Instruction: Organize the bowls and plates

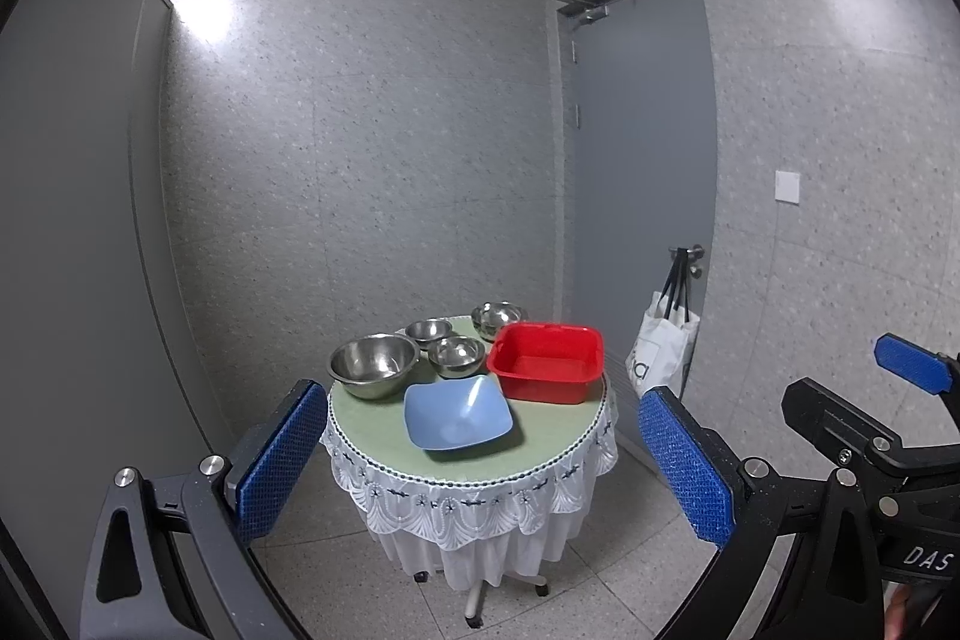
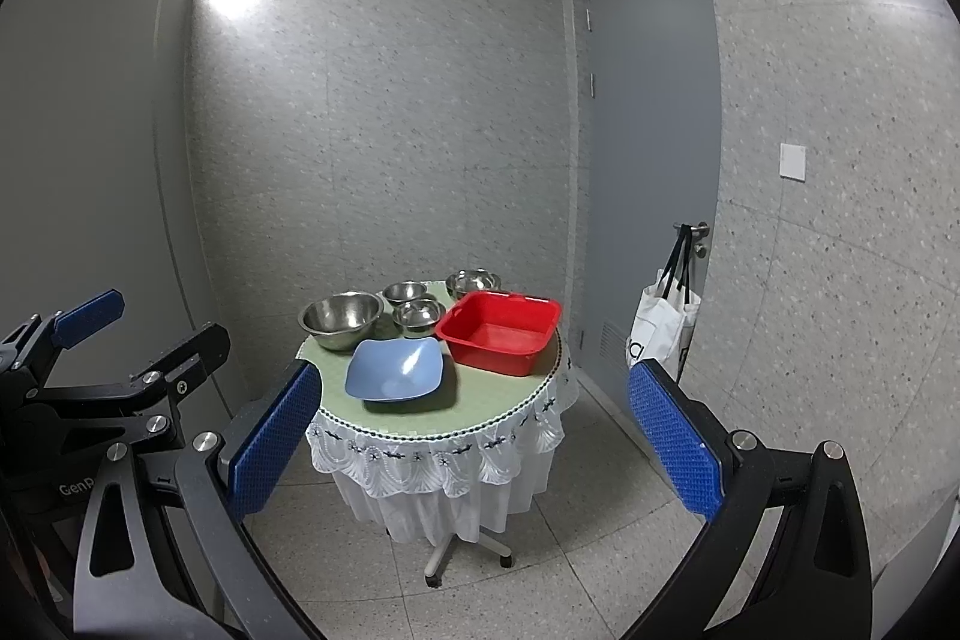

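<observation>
- Grippers first, nearest the cameras: the left gripper [image 1: 480, 460] and the right gripper [image 2: 474, 436] both hang well short of the desk with their blue pads wide apart, clamped on nothing.
- Desk [image 1: 372, 436] next: a small round one on a wheeled pedestal, under a frilly white cloth that drapes past its edge.
- Nearest dish is the blue square bowl [image 1: 459, 415], close to the front edge and seemingly bare inside.
- Behind it to the left sits the large steel bowl [image 1: 373, 364]; to the right, the red tub [image 1: 546, 361], which looks empty as well.
- Farther back stand three small steel bowls, one in the middle [image 1: 457, 355], one behind that [image 1: 428, 332], and one at the far edge [image 1: 498, 317] just behind the tub. None shows any contents.
- Likely risks, as I judge them: a firm push could roll the desk on its wheels; a pad catching the cloth could drag the dishes; smooth steel rims may slip from the pads; the blue bowl could be nudged over the front edge.
- Farthest off, a tote bag [image 1: 663, 349] hangs from the door handle.
</observation>
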A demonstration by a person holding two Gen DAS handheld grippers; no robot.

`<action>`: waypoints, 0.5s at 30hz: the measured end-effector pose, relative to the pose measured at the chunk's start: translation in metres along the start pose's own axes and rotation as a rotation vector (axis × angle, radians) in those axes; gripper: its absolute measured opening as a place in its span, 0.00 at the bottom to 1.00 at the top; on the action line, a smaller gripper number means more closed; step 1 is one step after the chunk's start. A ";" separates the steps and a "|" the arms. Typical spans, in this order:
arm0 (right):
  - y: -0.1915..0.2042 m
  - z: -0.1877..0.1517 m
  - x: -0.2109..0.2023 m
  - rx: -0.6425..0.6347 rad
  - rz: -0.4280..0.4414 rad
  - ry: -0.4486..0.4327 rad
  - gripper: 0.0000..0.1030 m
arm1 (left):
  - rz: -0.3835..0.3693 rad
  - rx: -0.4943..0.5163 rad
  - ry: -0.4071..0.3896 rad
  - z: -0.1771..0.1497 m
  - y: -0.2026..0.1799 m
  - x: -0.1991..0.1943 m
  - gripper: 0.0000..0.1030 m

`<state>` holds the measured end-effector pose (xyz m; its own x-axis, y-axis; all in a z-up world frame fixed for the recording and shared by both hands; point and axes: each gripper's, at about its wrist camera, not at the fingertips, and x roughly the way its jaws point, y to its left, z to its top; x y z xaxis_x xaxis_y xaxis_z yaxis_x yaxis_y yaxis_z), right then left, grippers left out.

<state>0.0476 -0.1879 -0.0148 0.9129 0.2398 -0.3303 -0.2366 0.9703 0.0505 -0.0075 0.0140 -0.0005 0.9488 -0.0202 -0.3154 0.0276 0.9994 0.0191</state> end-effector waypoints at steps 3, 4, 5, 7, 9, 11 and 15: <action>0.001 0.000 0.002 0.000 -0.004 0.002 1.00 | -0.001 0.001 0.004 0.002 0.001 0.003 1.00; 0.002 0.001 0.003 0.000 -0.005 0.004 1.00 | -0.003 0.001 0.005 0.003 0.002 0.004 1.00; 0.002 0.000 0.003 0.001 -0.004 0.004 1.00 | -0.004 0.001 0.006 0.003 0.003 0.006 1.00; 0.004 0.000 0.006 0.003 -0.007 0.006 1.00 | -0.005 0.002 0.010 0.004 0.005 0.009 1.00; 0.005 0.001 0.009 0.004 -0.011 0.011 1.00 | -0.008 0.002 0.015 0.005 0.007 0.014 1.00; 0.007 0.000 0.013 0.005 -0.013 0.014 1.00 | -0.008 0.003 0.019 0.007 0.010 0.018 1.00; 0.010 0.002 0.022 0.010 -0.017 0.024 1.00 | -0.012 0.004 0.033 0.011 0.019 0.032 1.00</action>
<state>0.0662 -0.1729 -0.0201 0.9086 0.2228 -0.3532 -0.2180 0.9745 0.0539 0.0265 0.0317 0.0007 0.9373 -0.0317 -0.3472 0.0406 0.9990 0.0185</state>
